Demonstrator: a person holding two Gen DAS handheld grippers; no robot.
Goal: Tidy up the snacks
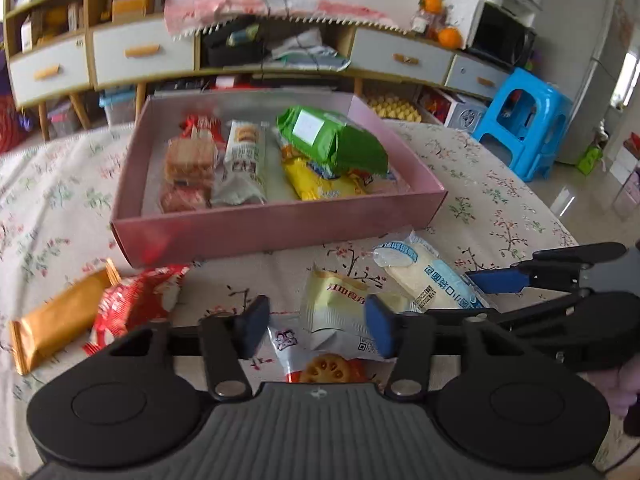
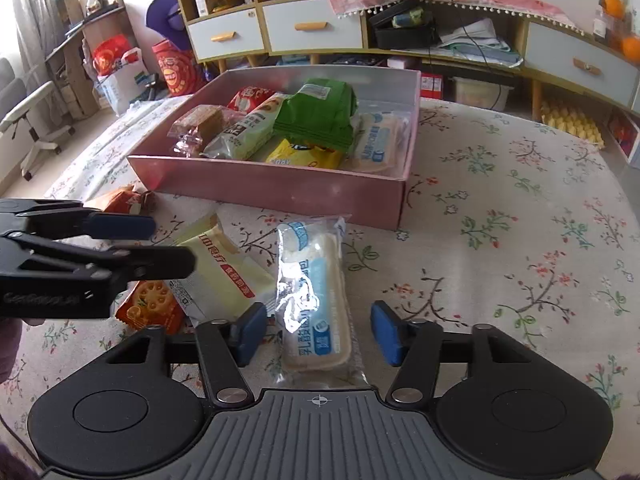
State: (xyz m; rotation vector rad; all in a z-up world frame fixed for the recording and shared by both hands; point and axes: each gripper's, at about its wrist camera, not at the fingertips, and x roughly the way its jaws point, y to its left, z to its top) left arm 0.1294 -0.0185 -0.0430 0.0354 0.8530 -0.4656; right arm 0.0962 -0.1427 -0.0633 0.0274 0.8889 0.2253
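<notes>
Left gripper (image 1: 316,330): jaws apart, straddling the cream snack packet (image 1: 340,312) on the floral tablecloth (image 1: 500,208); no pad contact visible, not gripping. Right gripper (image 2: 318,334): jaws apart either side of the blue-and-white bread packet (image 2: 316,292), with gaps at both pads. At 9 o'clock from the cream packet lie a red packet (image 1: 136,304) and a gold bar (image 1: 60,316). At 12 o'clock, farther off, the pink box (image 1: 276,226) holds a green packet (image 1: 332,140) and other snacks.

Blue plastic stool (image 1: 524,120) beside a drawer cabinet (image 1: 140,54), floral tablecloth (image 2: 520,240).
</notes>
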